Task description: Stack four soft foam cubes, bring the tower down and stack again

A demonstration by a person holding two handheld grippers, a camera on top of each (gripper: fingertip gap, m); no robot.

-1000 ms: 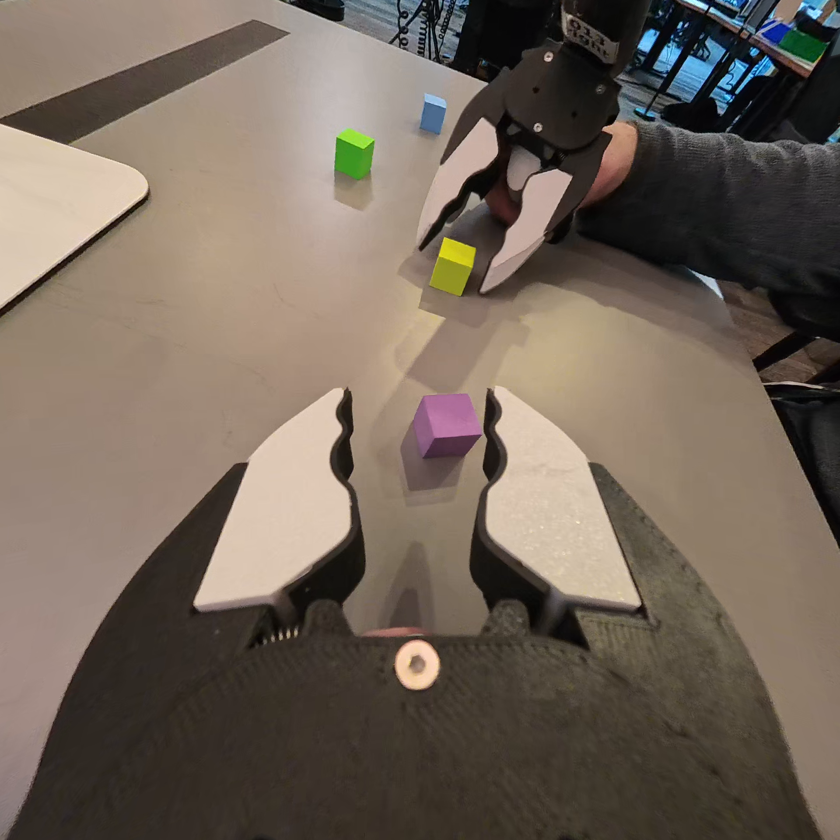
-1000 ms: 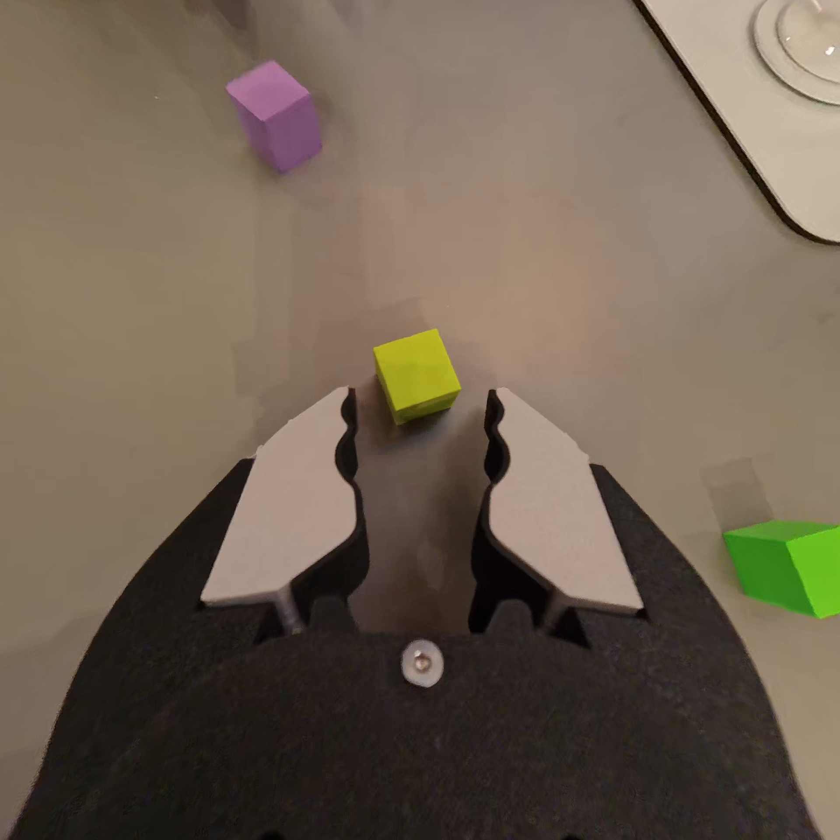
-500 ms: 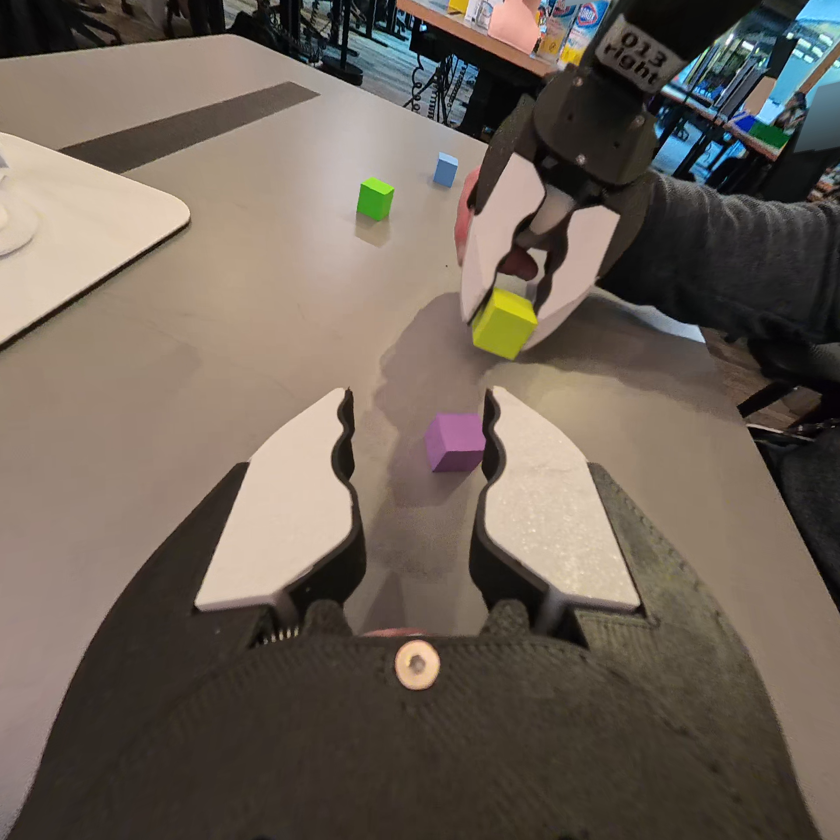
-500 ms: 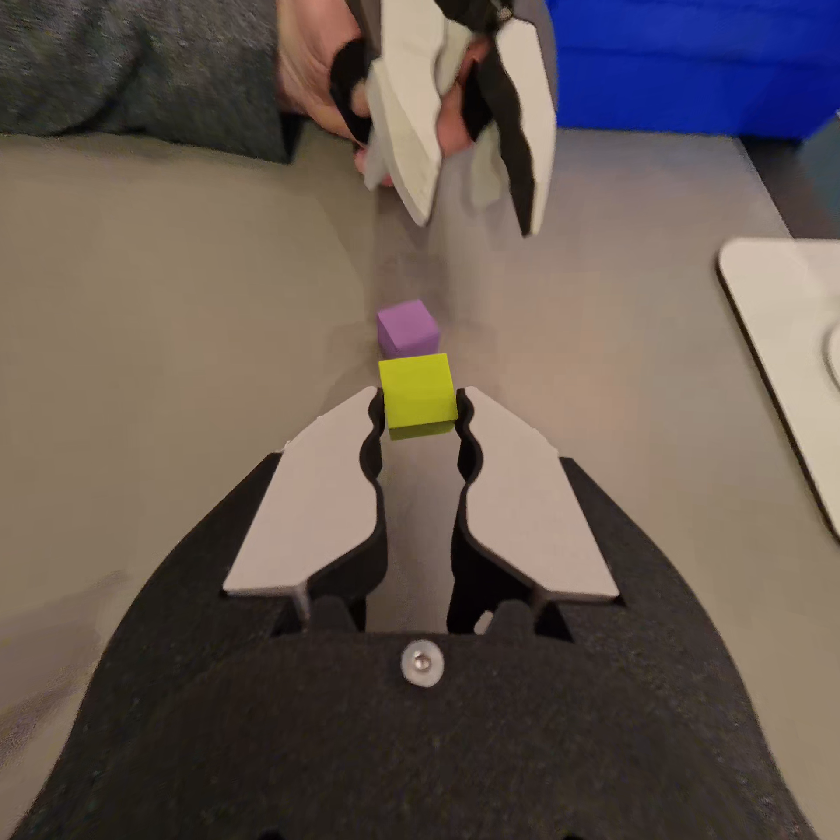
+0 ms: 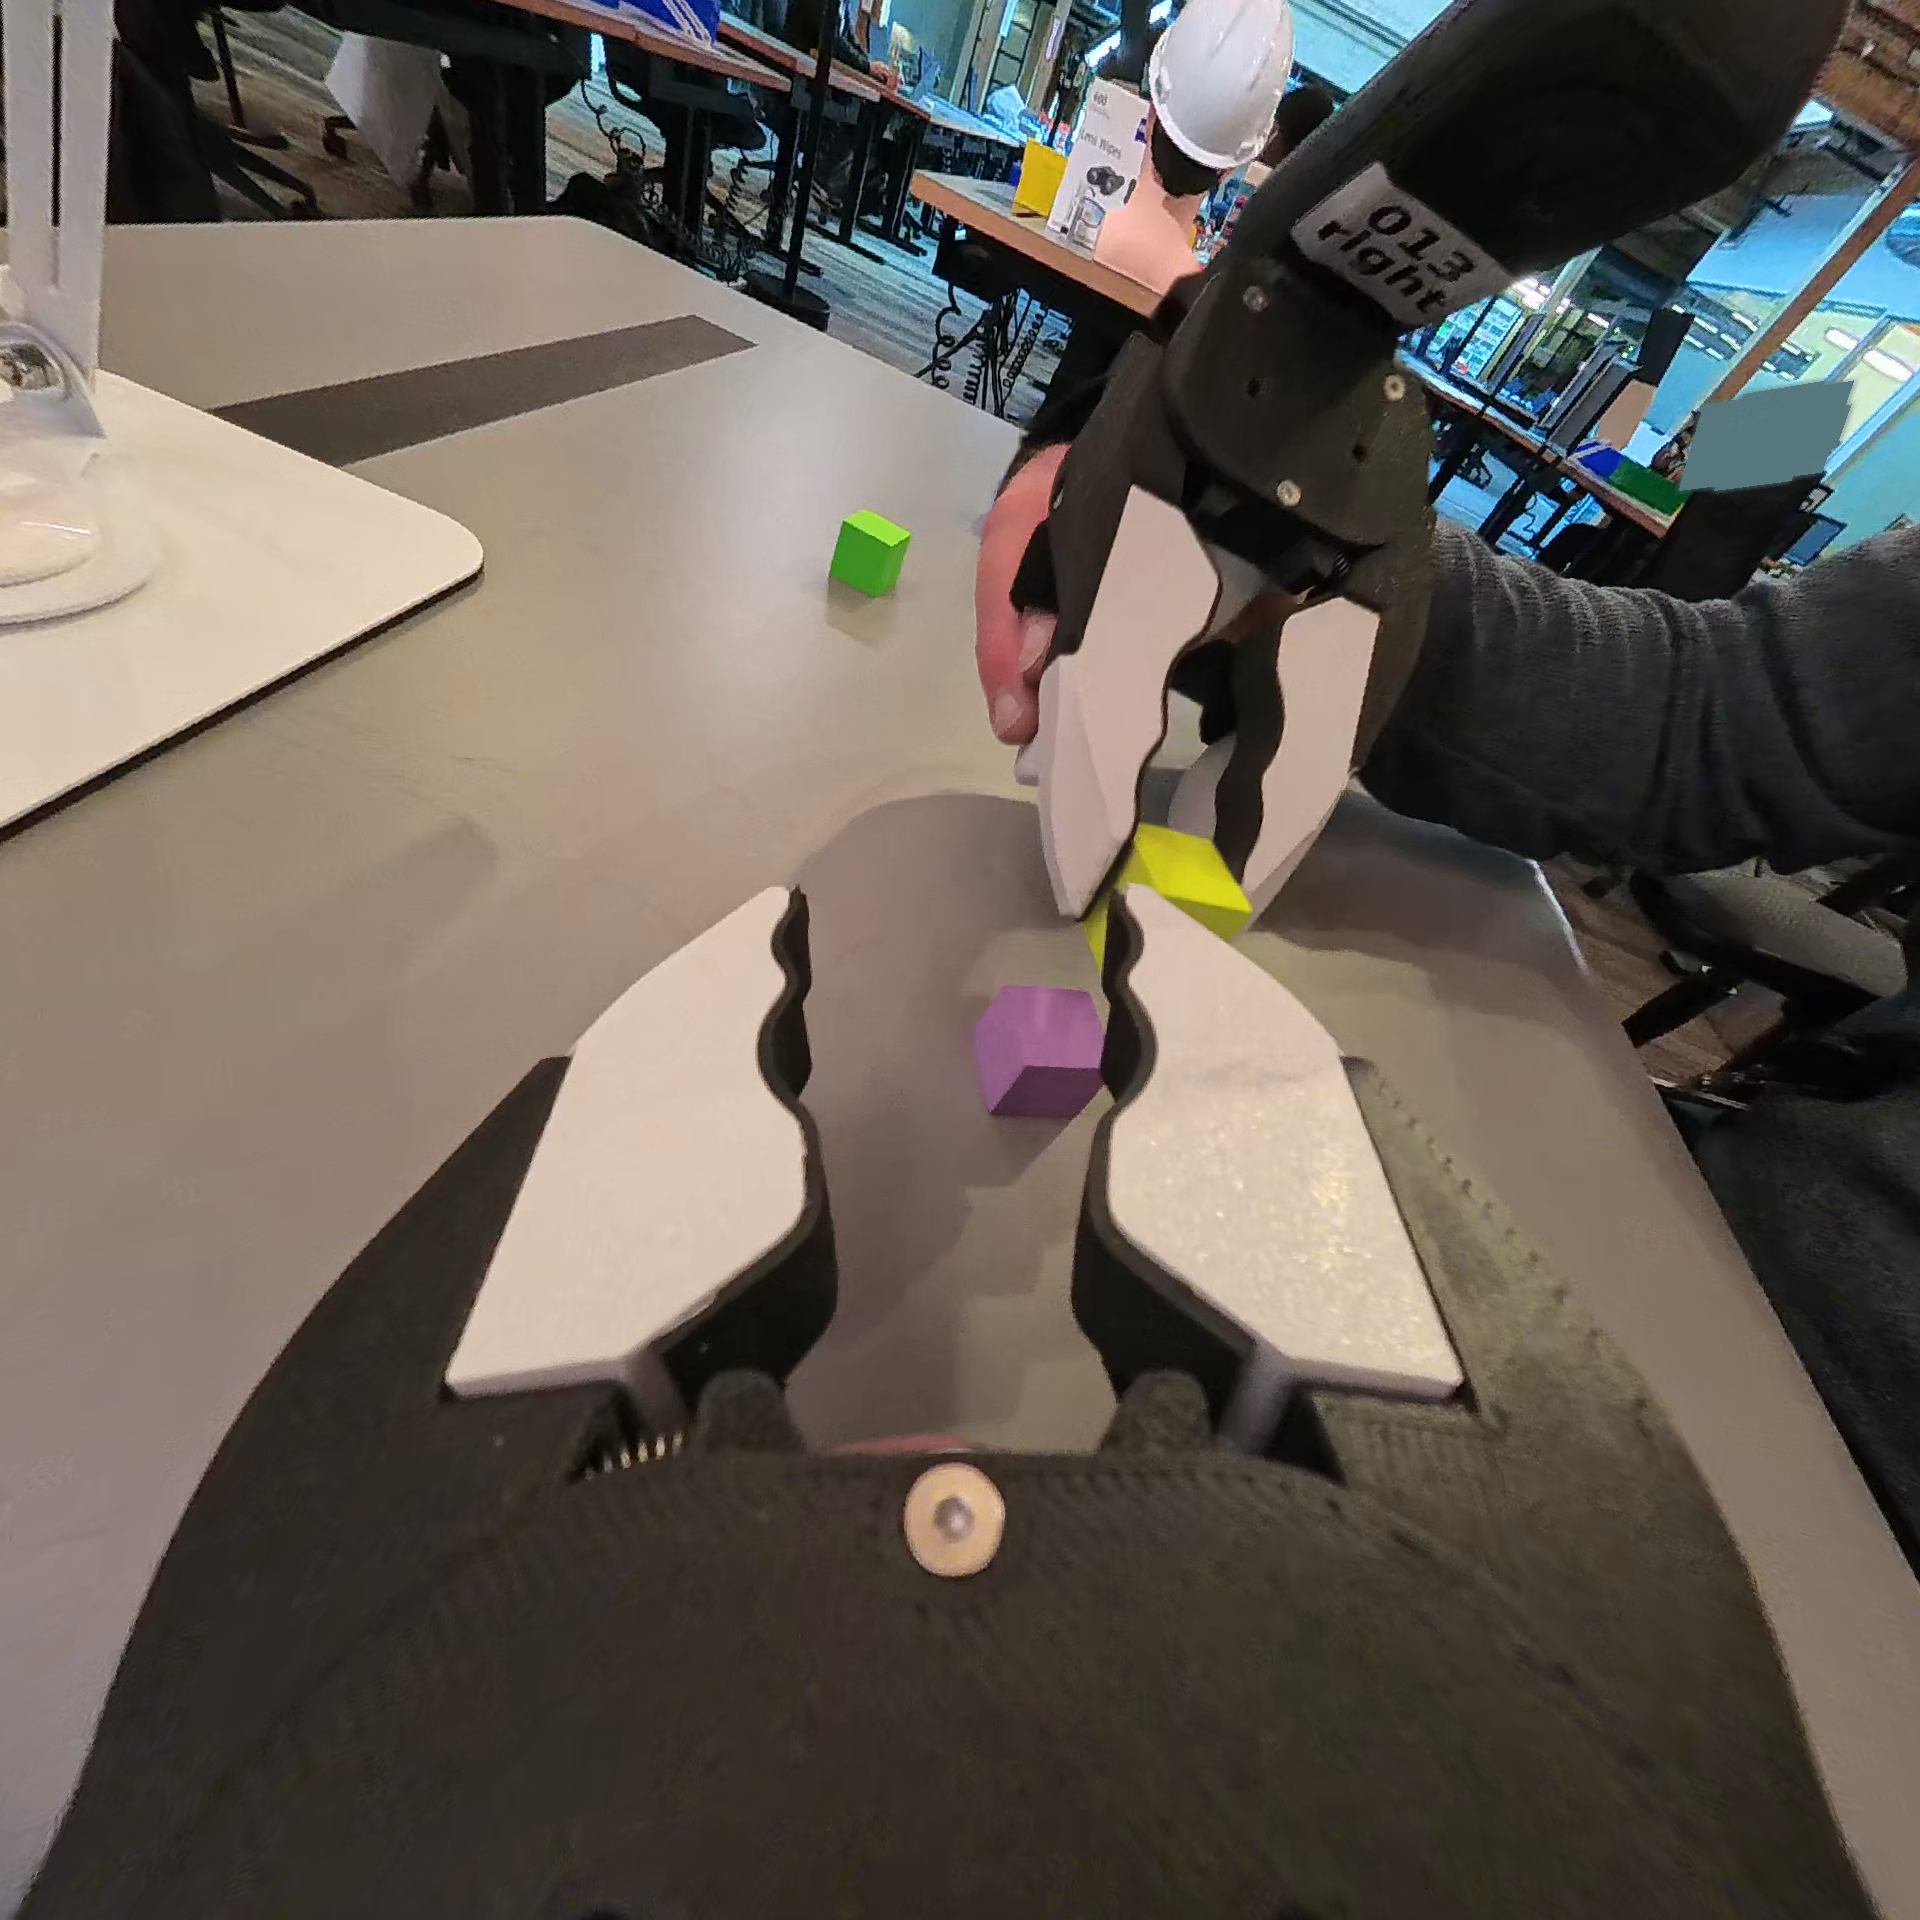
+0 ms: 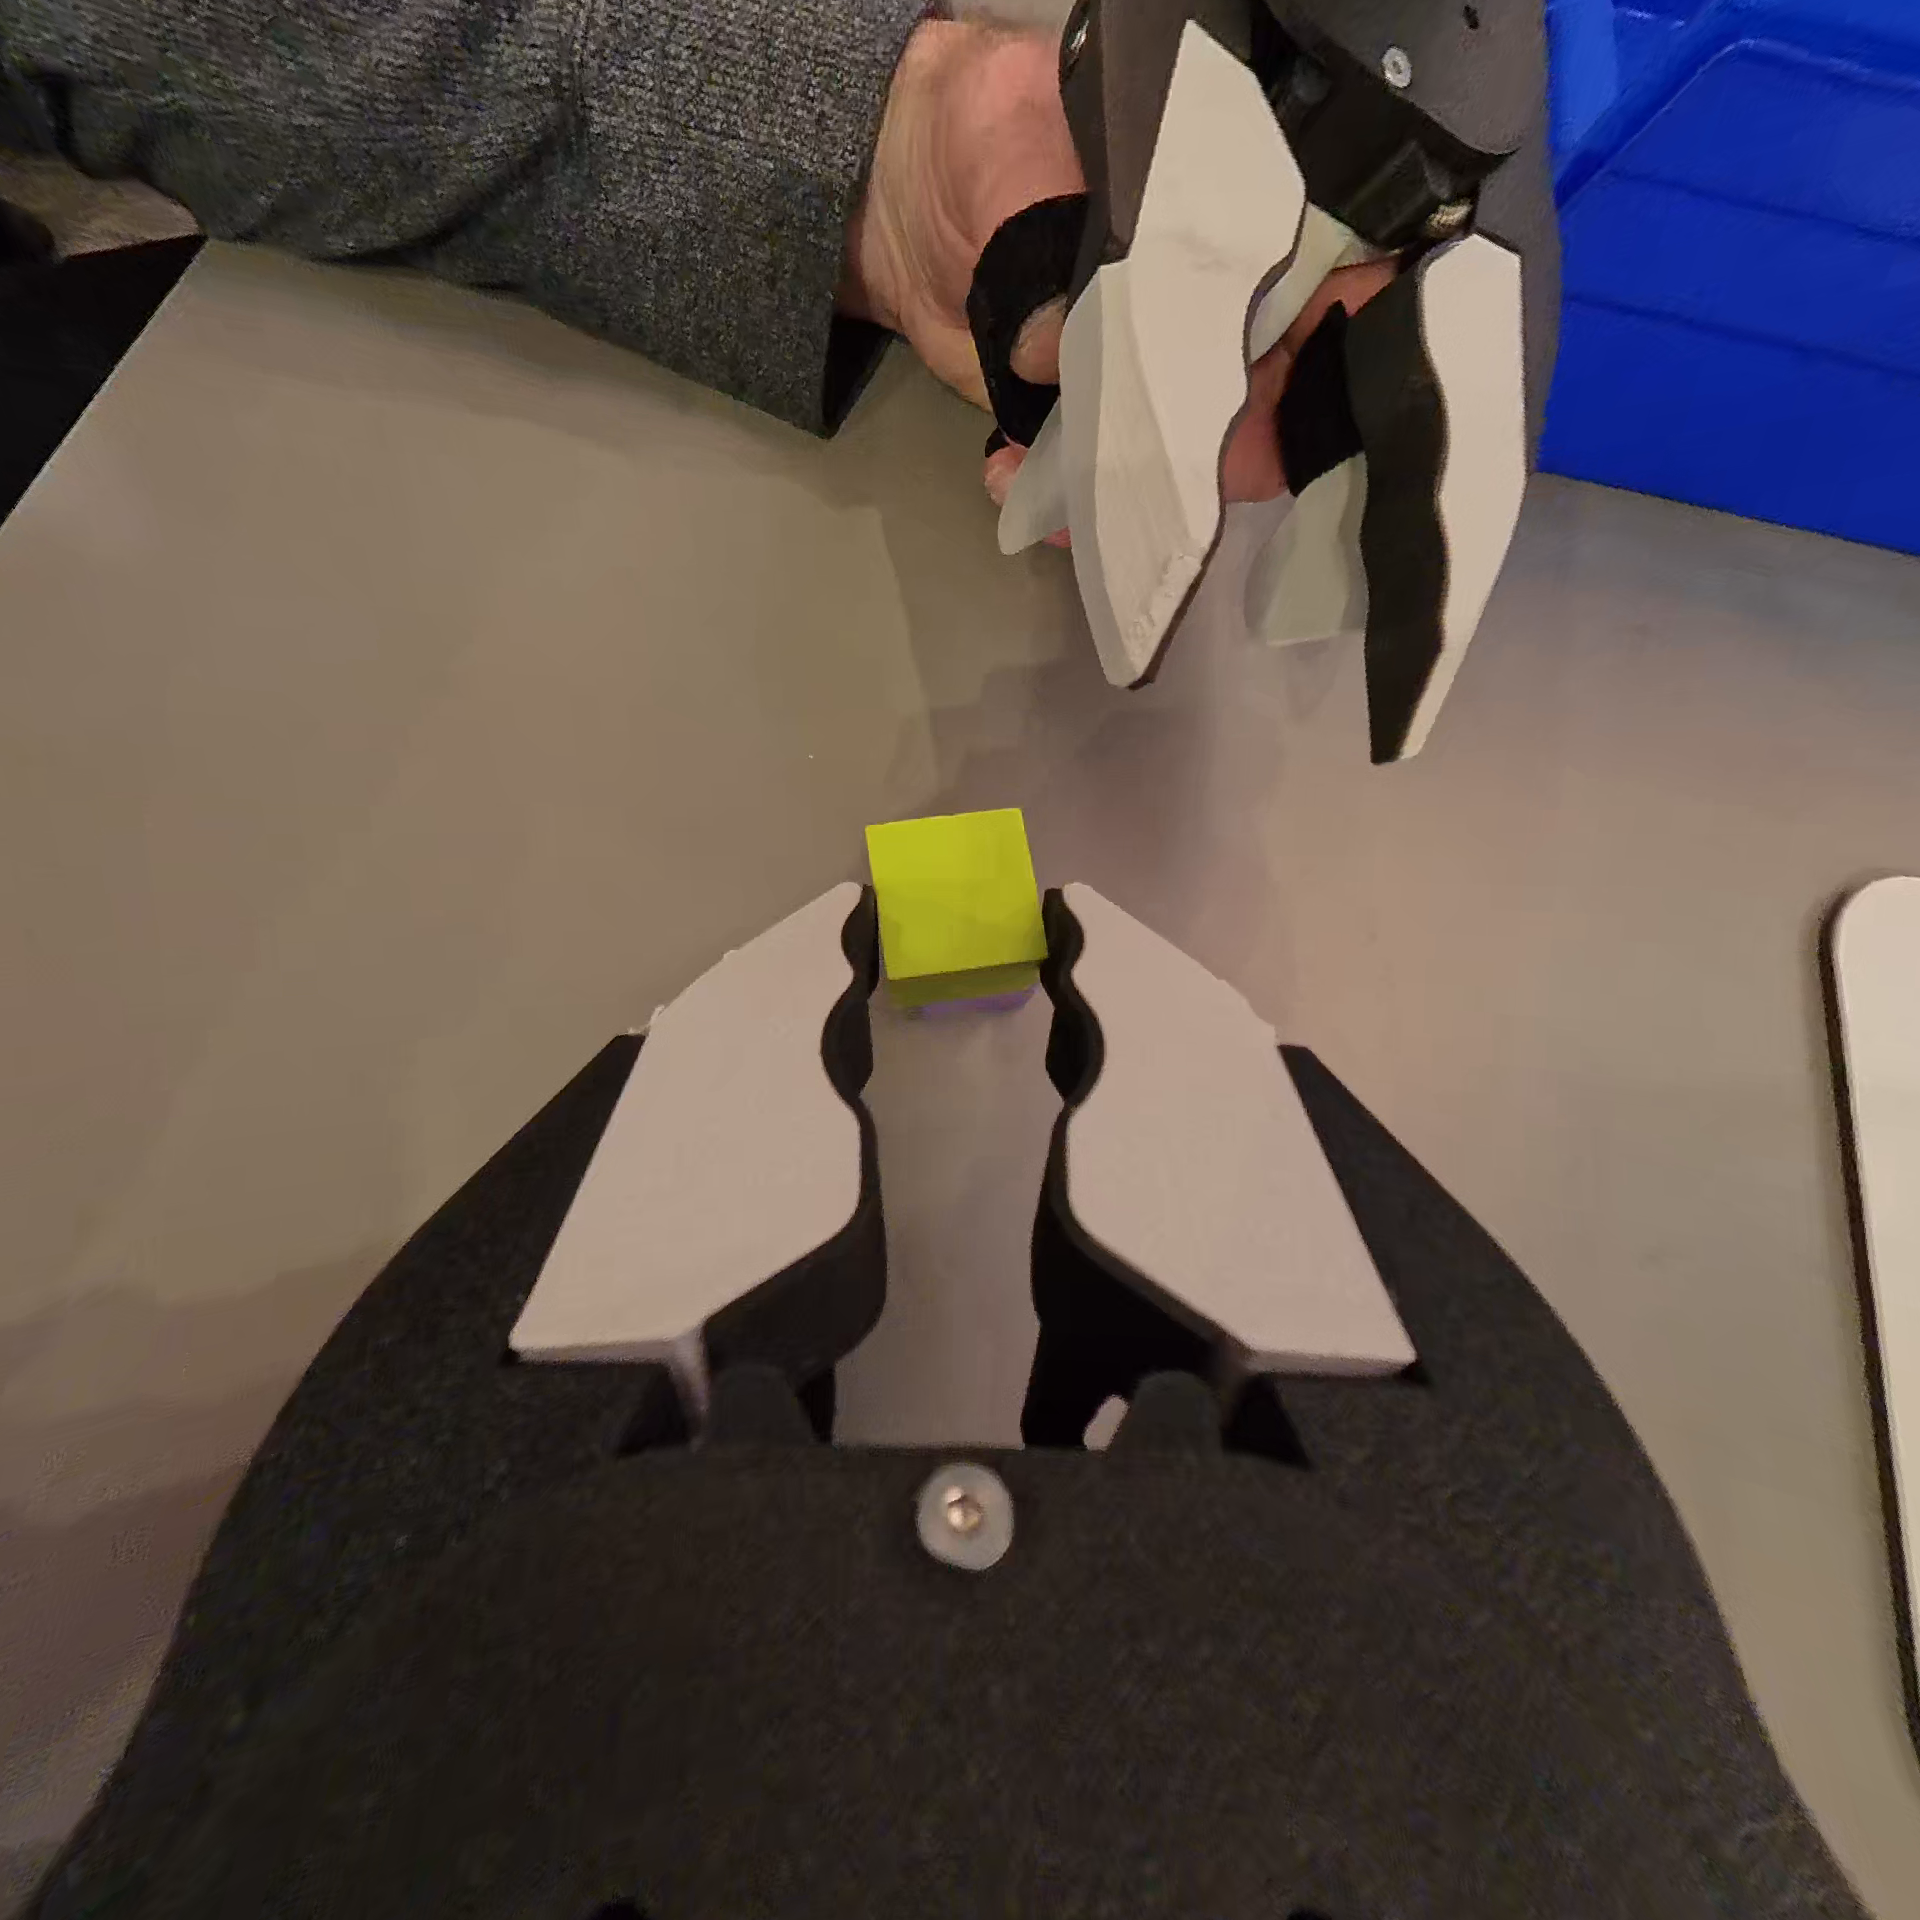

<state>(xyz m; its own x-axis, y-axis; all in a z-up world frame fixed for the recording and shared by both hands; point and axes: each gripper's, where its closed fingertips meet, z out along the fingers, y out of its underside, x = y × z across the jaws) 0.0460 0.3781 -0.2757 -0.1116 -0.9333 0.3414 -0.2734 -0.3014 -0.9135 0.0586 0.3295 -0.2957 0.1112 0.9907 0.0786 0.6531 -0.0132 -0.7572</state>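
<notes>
Yellow cube point(image 6: 956, 902), held off the table point(image 5: 520, 790) between the right gripper's point(image 6: 956, 935) two black pads point(image 6: 858, 940), which press on its left and right faces; the jaws are narrowed to the cube's width. In the right wrist view a sliver of purple shows just below the yellow cube's near edge, so the purple cube point(image 5: 1037, 1049) lies almost straight beneath it along that camera's line of sight. The left wrist view places the purple cube on the table, with the yellow cube above it and slightly to the far right, clear of it and not yet resting on it. The governing relation is therefore vertical: the carried cube appears to need lowering, with a small sideways correction, until its underside meets the purple top. Both are cubes, so no long axis matters, only that the faces sit square. The left gripper point(image 5: 951, 977) stands wide with nothing clamped; the purple cube sits low between its fingers, close against the right one, though contact cannot be confirmed. The right gripper is the nearer to the placement. The green cube point(image 5: 869, 552) stands well apart at far left, beyond the white mat point(image 5: 312, 561); a fourth cube is not in view.
</notes>
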